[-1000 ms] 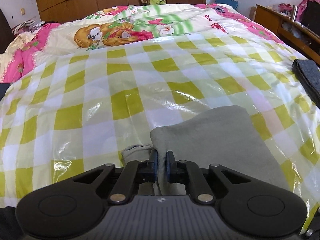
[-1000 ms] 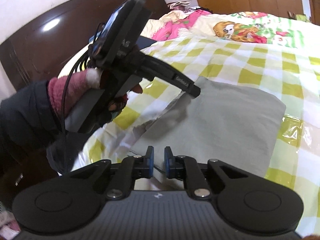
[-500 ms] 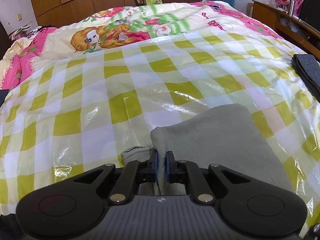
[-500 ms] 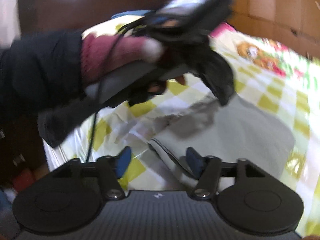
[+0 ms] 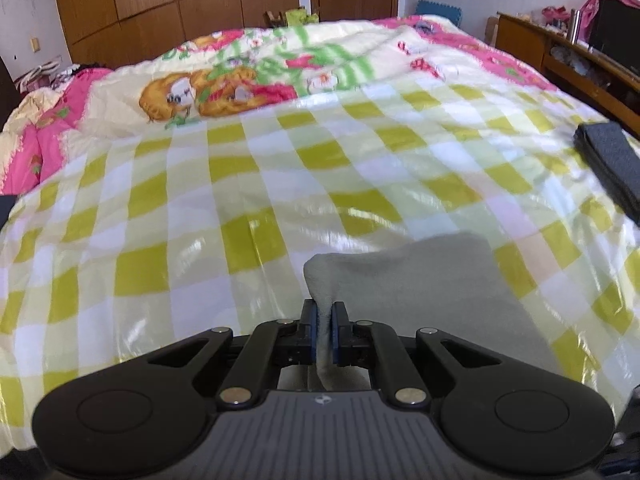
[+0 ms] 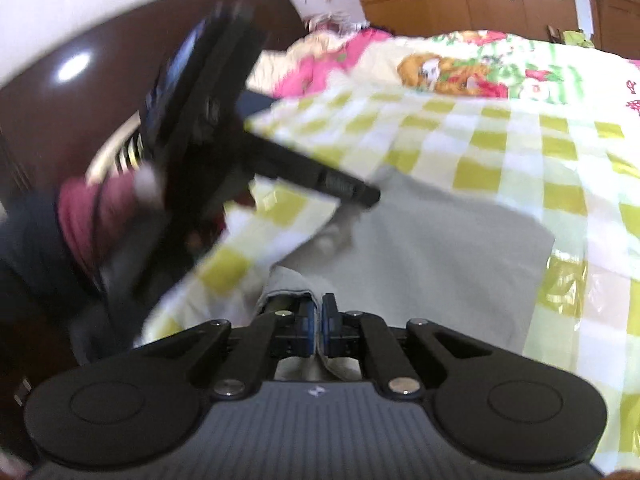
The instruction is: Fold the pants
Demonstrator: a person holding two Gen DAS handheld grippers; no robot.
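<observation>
Left hand-held gripper (image 5: 324, 326): jaws closed on a near corner of the grey pants (image 5: 432, 280). Right hand-held gripper (image 6: 316, 328): jaws pinched on the near hem. Pants lie part-folded on the bed (image 5: 280, 184), near edge. Risk: uneven lift btwn grippers skews the fold; thin pinch may slip, since the fabric is soft, matte knit. Glossy plastic checked cover (image 6: 520, 140) is slick, so the bundle could slide w/ any drag
</observation>
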